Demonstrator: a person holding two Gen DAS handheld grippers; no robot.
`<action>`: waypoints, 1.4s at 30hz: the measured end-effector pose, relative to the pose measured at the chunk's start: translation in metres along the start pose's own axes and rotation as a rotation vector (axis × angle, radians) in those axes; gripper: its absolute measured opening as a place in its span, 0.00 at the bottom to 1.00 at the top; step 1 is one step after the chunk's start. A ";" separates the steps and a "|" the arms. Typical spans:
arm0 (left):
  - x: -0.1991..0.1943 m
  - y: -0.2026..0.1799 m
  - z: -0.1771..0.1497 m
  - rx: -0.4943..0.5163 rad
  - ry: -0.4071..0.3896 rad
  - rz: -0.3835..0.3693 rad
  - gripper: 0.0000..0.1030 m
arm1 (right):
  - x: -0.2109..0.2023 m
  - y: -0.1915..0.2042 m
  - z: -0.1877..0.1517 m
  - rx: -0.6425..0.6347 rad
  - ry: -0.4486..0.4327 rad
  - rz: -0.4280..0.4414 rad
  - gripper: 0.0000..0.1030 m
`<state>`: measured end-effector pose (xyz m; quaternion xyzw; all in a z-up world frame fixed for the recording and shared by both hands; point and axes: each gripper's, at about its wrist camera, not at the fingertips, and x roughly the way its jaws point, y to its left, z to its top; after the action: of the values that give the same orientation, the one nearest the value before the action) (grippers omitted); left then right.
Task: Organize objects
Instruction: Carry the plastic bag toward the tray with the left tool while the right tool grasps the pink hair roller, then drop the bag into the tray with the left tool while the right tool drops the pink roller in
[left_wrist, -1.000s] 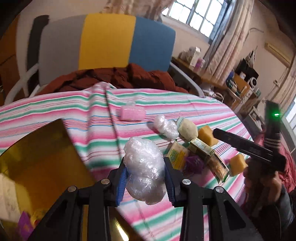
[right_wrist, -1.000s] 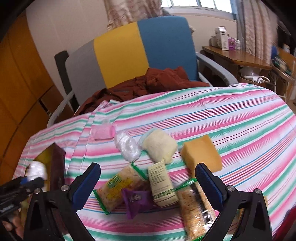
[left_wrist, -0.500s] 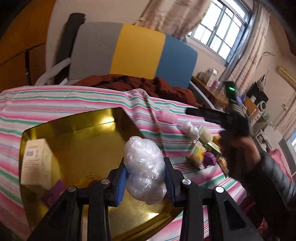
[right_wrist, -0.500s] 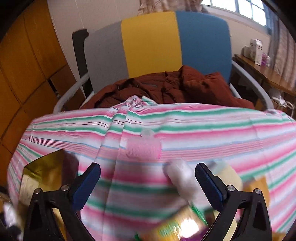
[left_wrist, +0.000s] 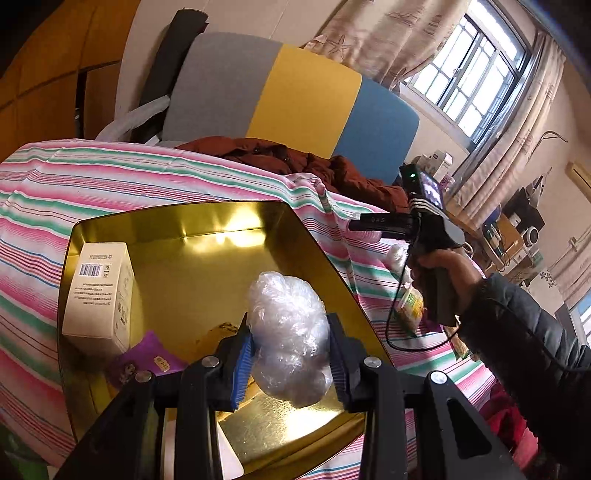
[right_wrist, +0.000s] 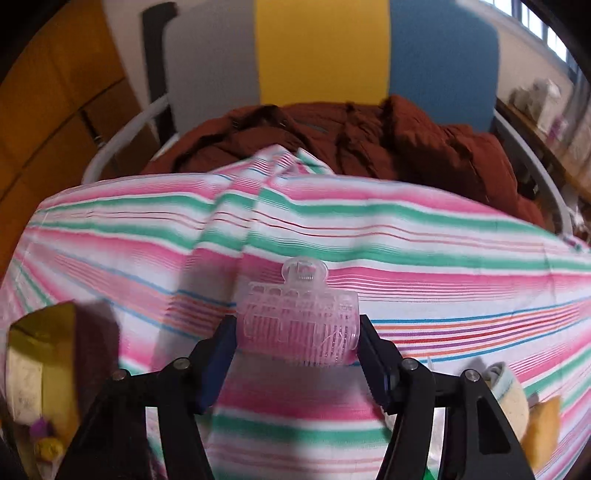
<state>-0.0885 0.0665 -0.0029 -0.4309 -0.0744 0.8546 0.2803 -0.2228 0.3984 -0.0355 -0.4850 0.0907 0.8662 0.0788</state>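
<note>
The left gripper (left_wrist: 290, 352) is clamped on a crumpled clear plastic bag (left_wrist: 290, 338), its blue pads pressed into the bag's sides, and it holds the bag above the open gold tin (left_wrist: 221, 218) — a sensible place to be, since the tin looks like the collecting bin for this tidy-up. Inside the tin a white box (left_wrist: 98, 291) stands against the left wall and a purple packet (left_wrist: 142, 360) lies beside it, which leaves the bare gold floor under the bag as the likely drop spot. The right gripper (right_wrist: 297, 363), held in a person's hand (left_wrist: 441, 275) over the striped tablecloth (right_wrist: 406, 229), has a pink hair roller (right_wrist: 299, 325) between its jaws; they sit close against the roller's two ends, but the blur leaves it unclear whether they grip it yet, and the roller seems to rest on the cloth. To the right lie a pale round sponge (right_wrist: 511, 398) and an orange one (right_wrist: 543, 424) — apparently awaiting their turn. The tin's corner (right_wrist: 40, 354) shows at the left.
</note>
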 end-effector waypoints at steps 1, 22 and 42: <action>0.001 -0.001 0.000 0.000 0.001 -0.002 0.35 | -0.010 0.004 -0.003 -0.016 -0.016 0.018 0.62; -0.056 0.023 -0.034 -0.085 -0.072 0.076 0.35 | -0.151 0.093 -0.118 -0.217 -0.152 0.288 0.62; -0.051 0.030 0.016 -0.020 -0.164 0.151 0.37 | -0.135 0.145 -0.170 -0.310 -0.054 0.264 0.63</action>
<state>-0.0895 0.0160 0.0311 -0.3667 -0.0727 0.9048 0.2039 -0.0453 0.2116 0.0048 -0.4519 0.0168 0.8853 -0.1086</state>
